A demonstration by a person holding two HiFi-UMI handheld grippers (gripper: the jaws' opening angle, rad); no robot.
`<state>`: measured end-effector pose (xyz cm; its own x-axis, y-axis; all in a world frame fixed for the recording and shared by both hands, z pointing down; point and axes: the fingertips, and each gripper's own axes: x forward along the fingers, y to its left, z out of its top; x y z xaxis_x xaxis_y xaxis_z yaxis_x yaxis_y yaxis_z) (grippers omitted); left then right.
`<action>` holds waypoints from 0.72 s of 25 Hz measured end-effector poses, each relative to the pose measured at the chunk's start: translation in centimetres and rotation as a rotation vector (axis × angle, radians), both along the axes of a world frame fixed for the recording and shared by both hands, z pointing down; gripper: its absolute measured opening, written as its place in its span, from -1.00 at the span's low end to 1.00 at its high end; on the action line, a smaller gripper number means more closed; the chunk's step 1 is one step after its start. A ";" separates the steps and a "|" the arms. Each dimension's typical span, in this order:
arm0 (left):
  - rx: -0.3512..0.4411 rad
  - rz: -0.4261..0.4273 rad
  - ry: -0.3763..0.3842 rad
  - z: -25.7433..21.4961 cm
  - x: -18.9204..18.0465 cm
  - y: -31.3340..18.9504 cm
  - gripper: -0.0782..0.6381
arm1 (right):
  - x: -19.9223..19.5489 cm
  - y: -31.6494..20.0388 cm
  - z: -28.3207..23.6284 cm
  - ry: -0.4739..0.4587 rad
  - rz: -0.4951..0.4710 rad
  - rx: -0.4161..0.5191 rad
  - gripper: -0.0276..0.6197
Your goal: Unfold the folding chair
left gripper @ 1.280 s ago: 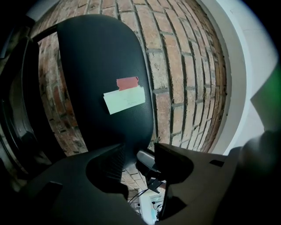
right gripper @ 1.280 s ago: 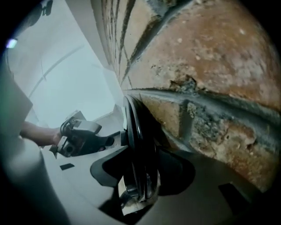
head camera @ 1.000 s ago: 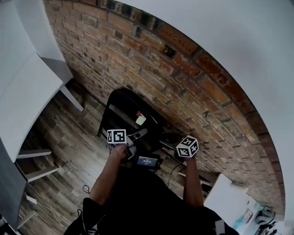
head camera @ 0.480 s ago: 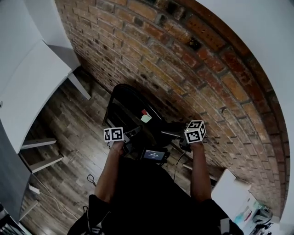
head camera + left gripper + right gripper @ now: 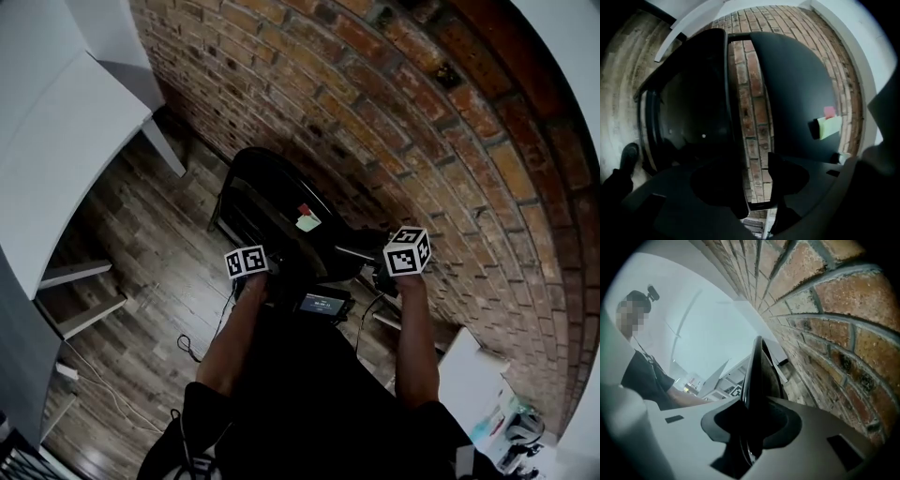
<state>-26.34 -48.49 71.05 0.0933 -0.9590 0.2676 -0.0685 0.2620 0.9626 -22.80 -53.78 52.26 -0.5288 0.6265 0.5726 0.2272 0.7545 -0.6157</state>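
Black folding chair (image 5: 267, 202): folded, upright on wood floor (image 5: 141, 244) near brick wall (image 5: 394, 112); pink and green notes (image 5: 307, 219) on panel.

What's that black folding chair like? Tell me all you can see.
The folding chair is black, hard-looking, folded, upright on the wooden floor by the brick wall. A pale green and pink label sits on its panel. Its thin edge lies between the jaws of the right gripper, which have just been closing on it.

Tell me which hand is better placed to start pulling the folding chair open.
Probably right. The right tongs, which have just been closing, clamp the edge of the folding chair. The left tongs have just been opening and hold nothing.
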 end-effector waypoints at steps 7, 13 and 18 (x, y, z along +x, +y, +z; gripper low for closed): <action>0.012 -0.037 0.035 -0.3 0.8 1.7 -0.46 | 1.5 2.0 -0.6 -0.007 0.059 0.034 -0.58; 0.021 0.048 0.014 -1.4 4.1 3.8 -0.67 | 6.0 4.7 -2.2 -0.034 0.203 0.060 -0.58; 0.018 0.106 0.013 0.7 4.7 3.2 -0.67 | 6.8 4.6 -0.2 -0.036 0.290 0.067 -0.59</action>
